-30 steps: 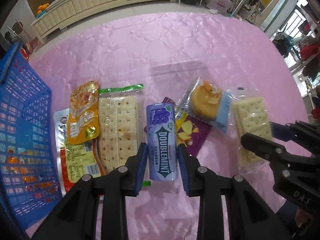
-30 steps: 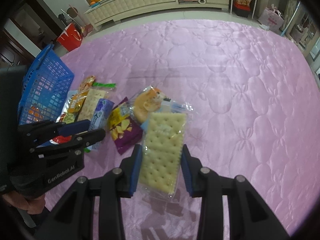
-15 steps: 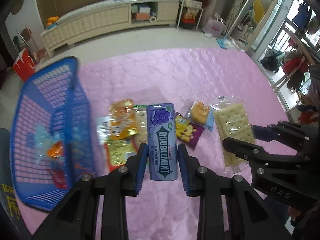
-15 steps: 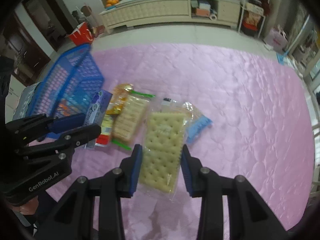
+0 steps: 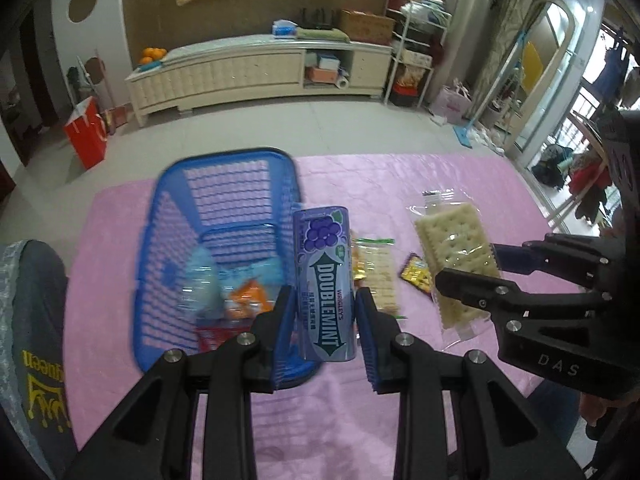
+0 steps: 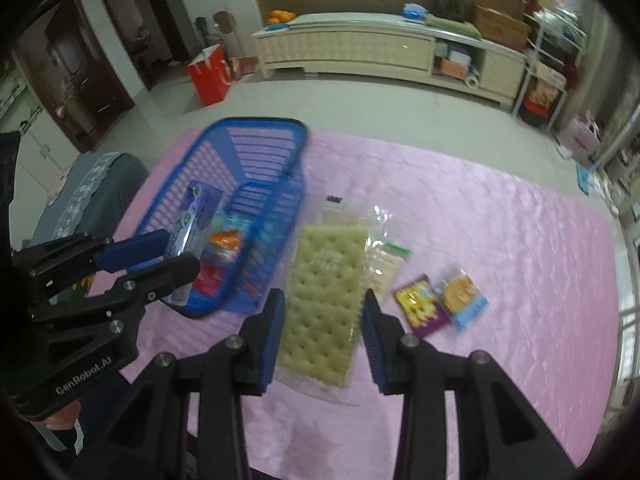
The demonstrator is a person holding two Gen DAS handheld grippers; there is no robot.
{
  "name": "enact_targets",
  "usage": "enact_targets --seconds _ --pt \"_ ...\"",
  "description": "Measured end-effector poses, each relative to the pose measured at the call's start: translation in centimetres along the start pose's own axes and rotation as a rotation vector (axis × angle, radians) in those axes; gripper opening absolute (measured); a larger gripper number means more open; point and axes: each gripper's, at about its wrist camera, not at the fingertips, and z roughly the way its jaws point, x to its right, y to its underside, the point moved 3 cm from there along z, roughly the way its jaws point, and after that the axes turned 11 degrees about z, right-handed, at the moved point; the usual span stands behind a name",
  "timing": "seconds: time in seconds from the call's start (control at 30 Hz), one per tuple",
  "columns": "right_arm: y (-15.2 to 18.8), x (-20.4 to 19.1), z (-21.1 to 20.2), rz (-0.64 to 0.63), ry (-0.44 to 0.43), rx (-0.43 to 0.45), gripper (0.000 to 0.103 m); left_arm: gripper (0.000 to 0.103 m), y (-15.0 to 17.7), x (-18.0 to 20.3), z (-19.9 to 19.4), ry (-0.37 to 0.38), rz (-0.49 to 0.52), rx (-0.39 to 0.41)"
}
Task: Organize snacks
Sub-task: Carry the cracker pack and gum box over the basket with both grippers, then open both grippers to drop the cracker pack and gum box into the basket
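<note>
up above the pink bedspread (image 5: 400, 176), the left gripper (image 5: 324, 314) pinches a purple doublemint tin (image 5: 324, 280) lengthwise between its blue pads, at the near right rim of the blue basket (image 5: 224, 184). beside it, the right gripper (image 6: 323, 316) clamps a clear-wrapped cracker pack (image 6: 326, 292), pale and dotted, over the loose snacks (image 6: 440, 304).

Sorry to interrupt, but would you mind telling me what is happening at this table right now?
Someone is sorting snacks into a blue basket on a pink tablecloth. The left tool grips a purple Doublemint gum pack, held up near the basket. The right tool holds a clear-wrapped cracker pack above the cloth. The basket already contains a few packets. Another cracker pack, a purple snack bag and a small wrapped cake lie on the cloth.
</note>
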Motion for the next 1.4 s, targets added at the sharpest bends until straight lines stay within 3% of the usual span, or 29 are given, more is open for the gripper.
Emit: enact_targets --seconds 0.17,0.5,1.17,1.27,1.33,1.4 --pt "-1.6 -4.2 1.3 -0.061 -0.025 -0.006 0.042 0.028 0.4 -3.9 -1.5 -0.039 -0.033 0.015" --pt "-4.4 -8.7 5.8 -0.118 -0.036 -0.050 0.042 0.028 1.1 -9.3 -1.1 -0.081 -0.076 0.007" --pt "-8.2 -10.1 15.2 -0.209 0.097 -0.121 0.043 0.028 1.1 -13.9 4.6 -0.061 -0.128 -0.075" --pt "-8.1 -10.5 15.8 -0.253 0.145 -0.127 0.053 0.028 1.1 -14.2 4.7 -0.057 -0.135 -0.077" --pt "-8.1 -10.5 15.4 -0.270 0.171 -0.092 0.083 0.028 1.1 -13.8 4.5 -0.064 -0.126 -0.076" --pt "-7.9 -10.2 14.2 -0.268 0.172 -0.042 0.087 0.028 1.2 -13.6 4.3 -0.066 -0.123 -0.078"
